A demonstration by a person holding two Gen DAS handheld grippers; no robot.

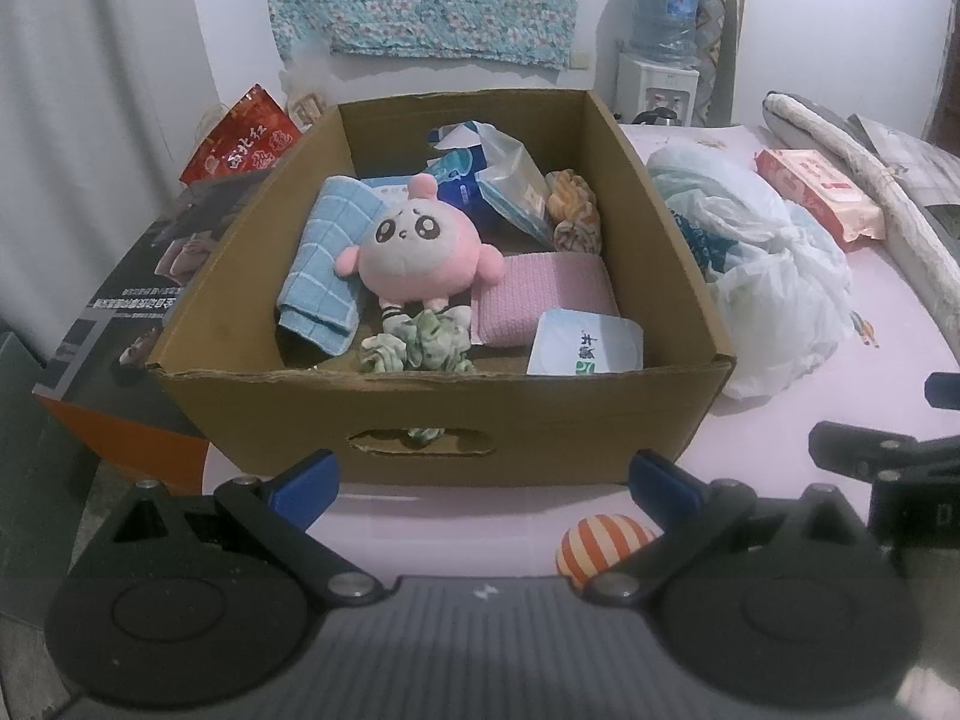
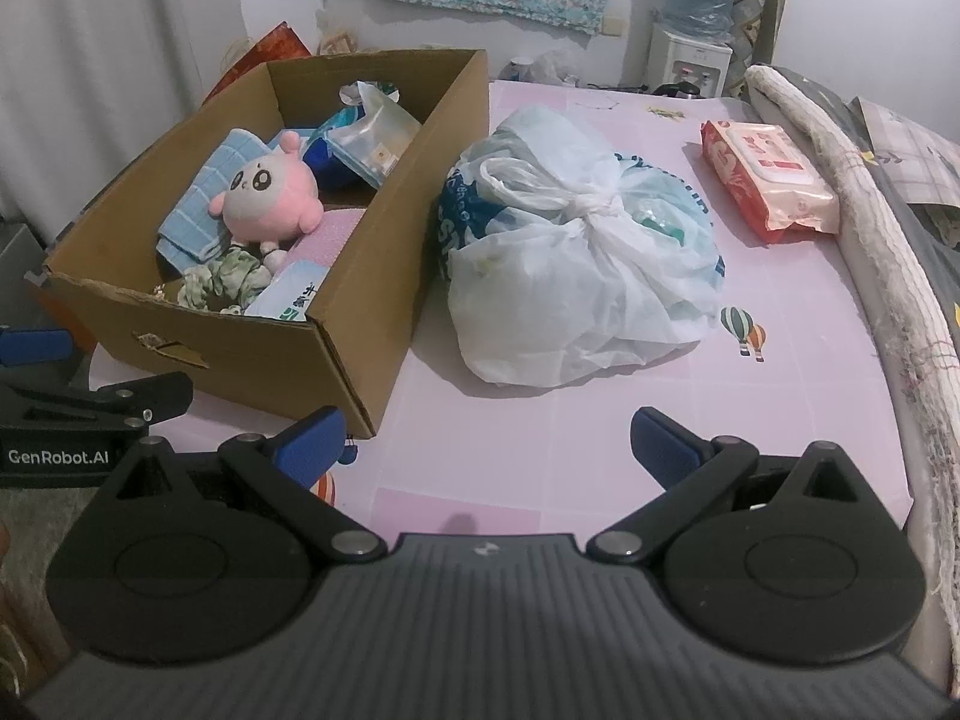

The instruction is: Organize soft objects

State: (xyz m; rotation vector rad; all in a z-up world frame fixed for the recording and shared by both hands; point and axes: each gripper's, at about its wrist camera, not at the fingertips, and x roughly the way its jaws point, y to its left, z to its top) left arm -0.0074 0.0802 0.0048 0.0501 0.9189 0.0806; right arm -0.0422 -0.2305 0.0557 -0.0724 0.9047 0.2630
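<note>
An open cardboard box (image 1: 540, 420) (image 2: 384, 252) stands on the pink bed sheet. Inside lie a pink plush toy (image 1: 414, 246) (image 2: 270, 195), a blue towel (image 1: 327, 264), a pink cloth (image 1: 540, 297), a green scrunchie (image 1: 420, 345), tissue packs (image 1: 510, 186) and an orange-white cloth (image 1: 576, 210). An orange-striped ball (image 1: 600, 540) lies on the sheet in front of the box, just inside my left gripper's right finger. My left gripper (image 1: 483, 480) is open and empty before the box. My right gripper (image 2: 486, 447) is open and empty over the sheet.
A tied white plastic bag (image 2: 576, 246) (image 1: 762, 264) lies right of the box. A red wet-wipes pack (image 2: 768, 180) and a rolled quilt (image 2: 870, 228) lie at the right. A printed carton (image 1: 132, 312) stands left of the box.
</note>
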